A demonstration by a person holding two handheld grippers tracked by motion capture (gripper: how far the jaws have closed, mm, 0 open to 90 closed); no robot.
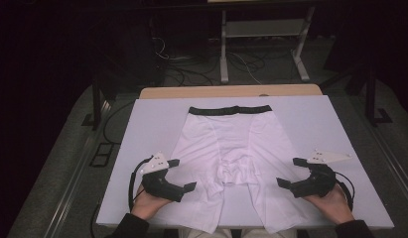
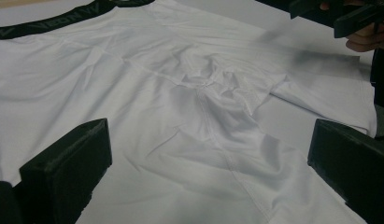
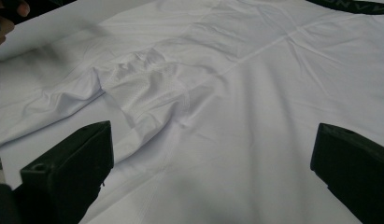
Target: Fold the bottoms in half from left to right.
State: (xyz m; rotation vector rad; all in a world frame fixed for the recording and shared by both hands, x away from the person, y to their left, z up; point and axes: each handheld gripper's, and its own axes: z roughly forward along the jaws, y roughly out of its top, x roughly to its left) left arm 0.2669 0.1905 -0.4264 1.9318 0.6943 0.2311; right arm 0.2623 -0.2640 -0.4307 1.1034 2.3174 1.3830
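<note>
High view first: a pair of white boxer briefs (image 1: 231,153) lies flat on the white board (image 1: 330,124), black waistband (image 1: 230,110) at the far end, both leg openings toward the person. The left gripper (image 1: 183,174) hovers just outside the left leg, jaws spread wide, nothing between them. The right gripper (image 1: 292,172) mirrors it on the other side, jaws equally wide apart and empty.

In the left gripper view the cloth runs right between and ahead of the black fingers (image 2: 68,163), with the bunched crotch seam (image 2: 203,77) straight beyond them and the waistband off to the far left. The right gripper view has the same puckered middle ahead of and toward its left finger (image 3: 70,161), with smooth fabric stretching beyond its right finger.

Handling, as I read it: this is thin, light, limp knit. It will drape and sag the instant it leaves the board, and a single layer could slip out of a shallow pinch. Nothing fragile, no weight to speak of. The best grip looks like the hemmed leg edges nearest each set of fingers, or the elastic waistband, where the material is thicker. A pinch in the smooth middle would likely just drag wrinkles.
</note>
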